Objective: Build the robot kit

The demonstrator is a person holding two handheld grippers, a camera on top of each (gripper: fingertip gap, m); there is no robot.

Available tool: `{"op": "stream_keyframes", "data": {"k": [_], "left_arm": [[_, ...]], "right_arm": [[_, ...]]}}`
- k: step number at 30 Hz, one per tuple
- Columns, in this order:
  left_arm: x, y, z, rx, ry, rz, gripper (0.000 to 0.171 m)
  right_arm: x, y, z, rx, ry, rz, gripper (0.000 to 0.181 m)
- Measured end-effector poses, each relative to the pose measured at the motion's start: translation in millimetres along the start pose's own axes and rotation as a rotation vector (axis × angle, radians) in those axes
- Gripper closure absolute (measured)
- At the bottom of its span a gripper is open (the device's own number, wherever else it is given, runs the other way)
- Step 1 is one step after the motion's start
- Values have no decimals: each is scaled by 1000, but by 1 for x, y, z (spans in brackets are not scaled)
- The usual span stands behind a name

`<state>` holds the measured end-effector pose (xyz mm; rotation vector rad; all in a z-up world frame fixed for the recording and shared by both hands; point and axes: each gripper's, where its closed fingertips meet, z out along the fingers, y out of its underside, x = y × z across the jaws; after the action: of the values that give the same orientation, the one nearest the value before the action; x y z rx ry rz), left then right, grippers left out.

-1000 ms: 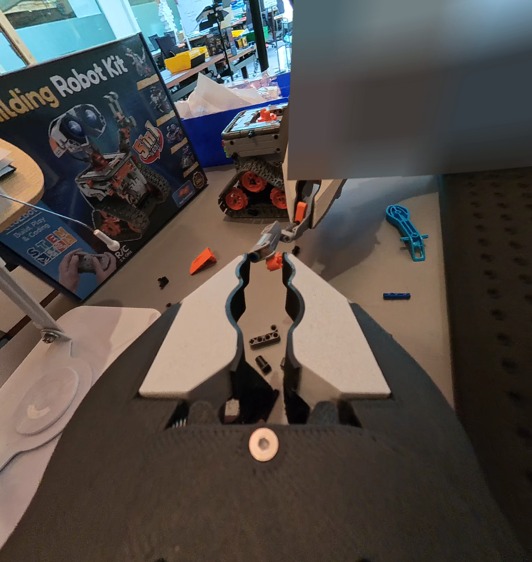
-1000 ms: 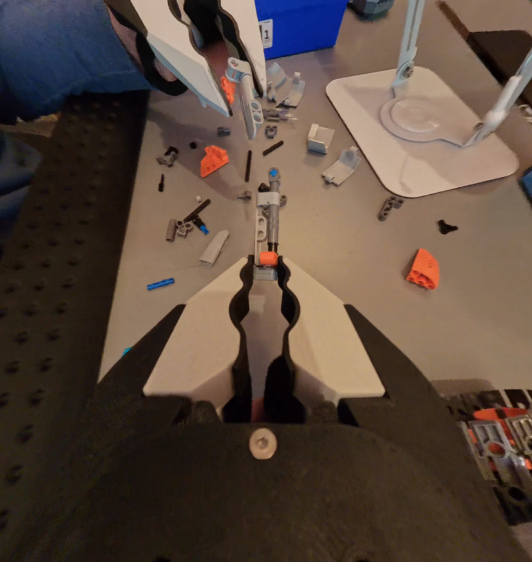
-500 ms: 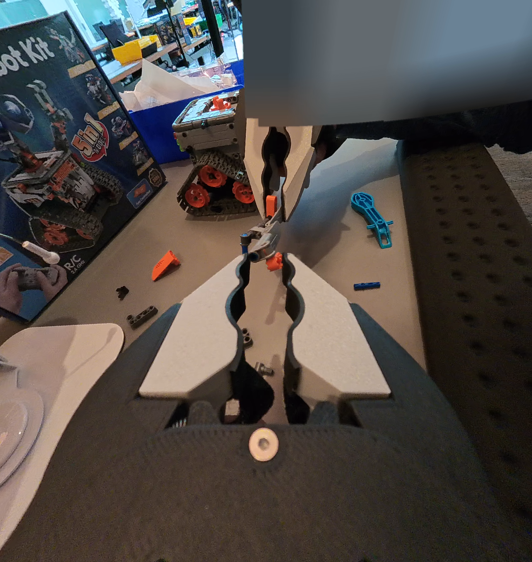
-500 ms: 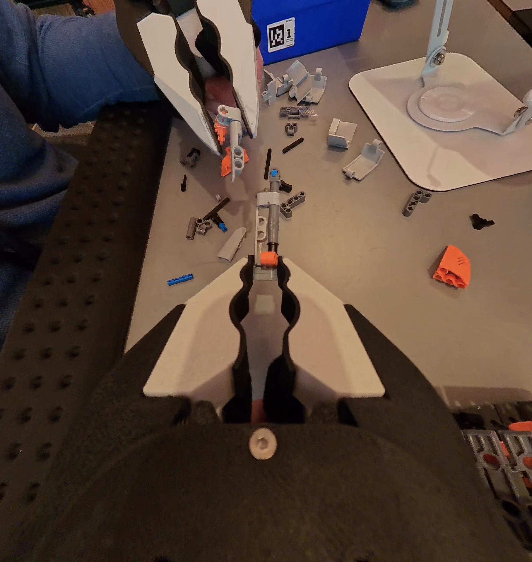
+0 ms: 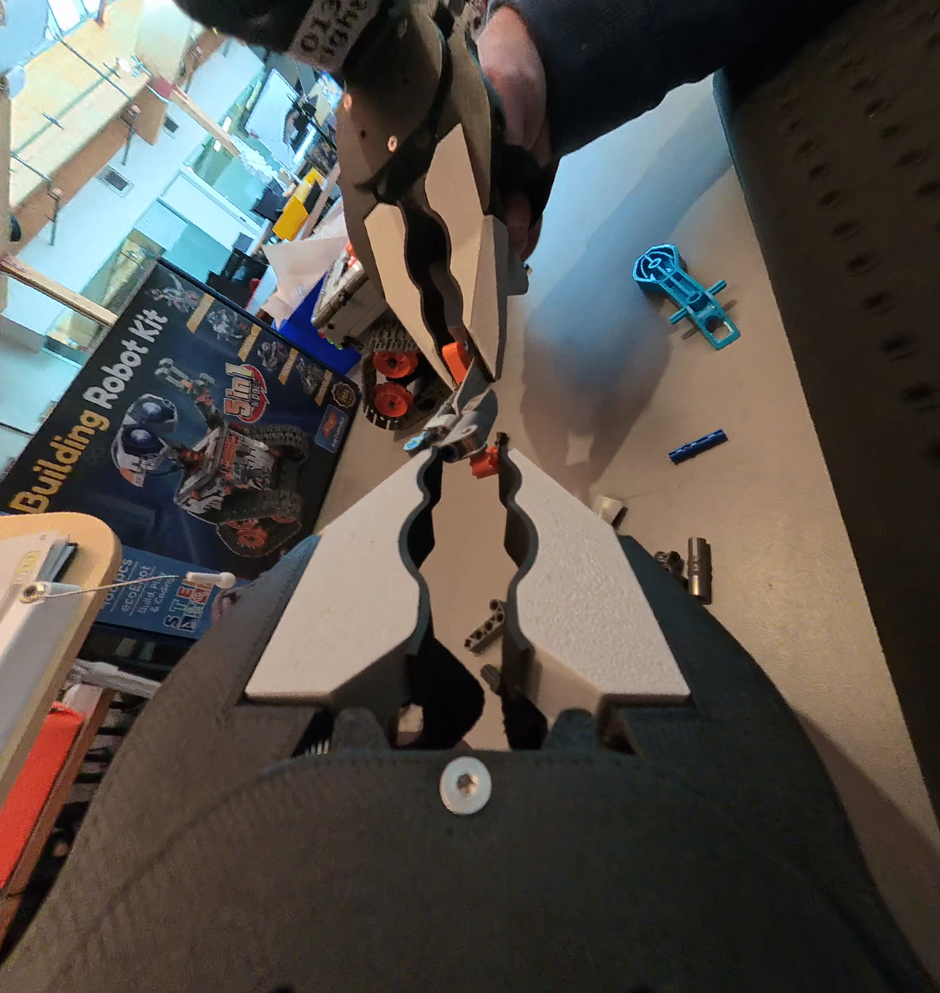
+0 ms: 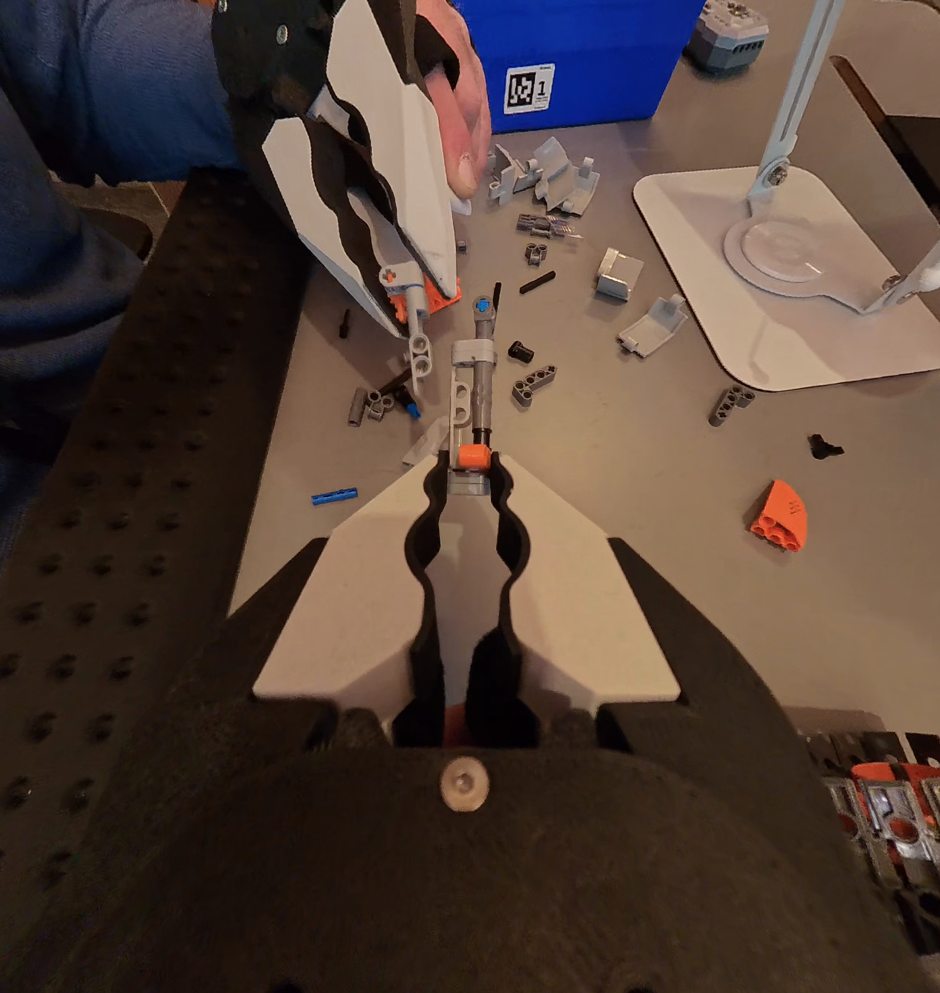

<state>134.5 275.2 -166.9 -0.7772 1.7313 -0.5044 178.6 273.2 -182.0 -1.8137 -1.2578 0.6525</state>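
Grey desk [image 6: 618,537] fills both views, littered with small building-kit pieces. Far left of the left fingers stands a dark kit box [image 5: 177,430], tilted in this view; beyond the fingertips sits a tracked toy vehicle [image 5: 387,365] with orange wheels.

The left gripper [image 5: 465,459] has its fingers [image 5: 360,564] clenched on a small piece made of an orange hub and a pale grey link, seen in the right wrist view as a thin grey link piece [image 6: 416,333] hanging from the tips. The gap behind the tips stays narrow. To the right of these fingers lie a blue pin [image 5: 696,446] and a turquoise tool [image 5: 682,301].

The right gripper [image 6: 470,465] grips a long grey rod assembly [image 6: 475,387] at its near end, the fingers [image 6: 349,602] closed on an orange collar [image 6: 473,455]; the rod juts forward, blue-tipped, just beside the other piece but apart from it. Right of these fingers lie an orange wedge [image 6: 779,518] and a white stand base [image 6: 790,279].
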Motion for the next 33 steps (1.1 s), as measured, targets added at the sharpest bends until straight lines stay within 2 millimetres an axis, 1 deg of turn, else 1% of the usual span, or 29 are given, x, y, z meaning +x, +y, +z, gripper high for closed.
{"op": "stream_keyframes", "data": {"k": [3, 6, 9, 12, 15, 17, 19, 25, 29, 33], "left_arm": [[3, 3, 2, 4, 26, -42, 151], [8, 16, 8, -42, 69, -96, 151], [7, 28, 15, -81, 78, -184, 151], [3, 20, 14, -11, 85, -256, 151], [-6, 10, 9, 55, 56, -279, 151], [-10, 7, 9, 68, 32, -274, 152], [-10, 2, 10, 92, 42, -295, 152], [-13, 4, 16, 67, 16, -283, 151], [-12, 5, 16, 63, 21, -286, 151], [-12, 1, 14, 92, 34, -297, 151]], "right_arm": [[5, 5, -2, -13, 17, 10, 169], [11, 13, -4, -33, 39, 27, 169], [13, 18, -4, -48, 39, 42, 169], [13, 21, -2, -52, 31, 59, 169], [12, 20, -2, -38, 14, 78, 169], [10, 18, -1, -31, 1, 85, 169], [8, 17, 1, -25, -15, 98, 169], [0, 9, 5, 2, -73, 133, 169], [-5, 8, 8, 4, -112, 164, 169], [-8, 6, 9, 13, -144, 180, 169]]}}
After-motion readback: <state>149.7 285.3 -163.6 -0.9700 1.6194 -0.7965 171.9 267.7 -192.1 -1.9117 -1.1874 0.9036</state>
